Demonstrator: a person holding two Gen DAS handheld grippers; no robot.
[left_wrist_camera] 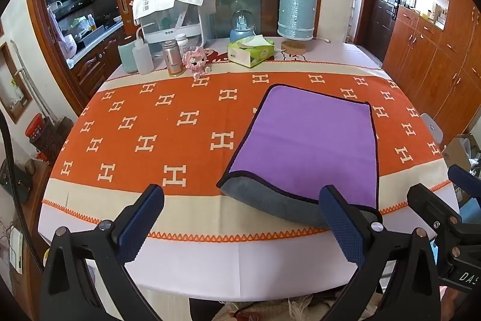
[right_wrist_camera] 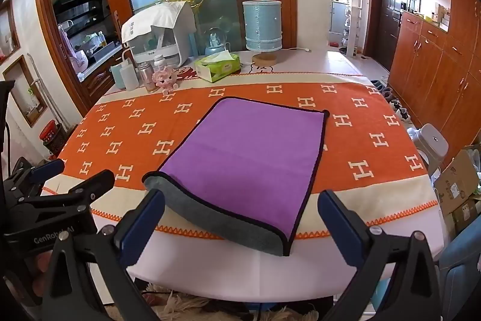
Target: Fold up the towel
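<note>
A purple towel [left_wrist_camera: 306, 140] with a dark border lies folded on the orange tablecloth; its grey underside [left_wrist_camera: 270, 202] shows along the near fold. It also shows in the right wrist view [right_wrist_camera: 249, 152], centred. My left gripper [left_wrist_camera: 240, 218] is open and empty, near the table's front edge, its right finger [left_wrist_camera: 342, 224] just in front of the towel's near right corner. My right gripper [right_wrist_camera: 240, 224] is open and empty, straddling the towel's near edge from a little in front. Each gripper shows at the edge of the other's view.
The orange H-patterned cloth [right_wrist_camera: 120, 140] covers the table. At the back stand bottles [left_wrist_camera: 141, 56], a pink toy [left_wrist_camera: 197, 62], a green tissue box [left_wrist_camera: 251, 50], a blue lamp [left_wrist_camera: 296, 17] and a covered appliance [left_wrist_camera: 177, 11]. A stool [right_wrist_camera: 430, 143] and boxes [right_wrist_camera: 457, 185] stand right.
</note>
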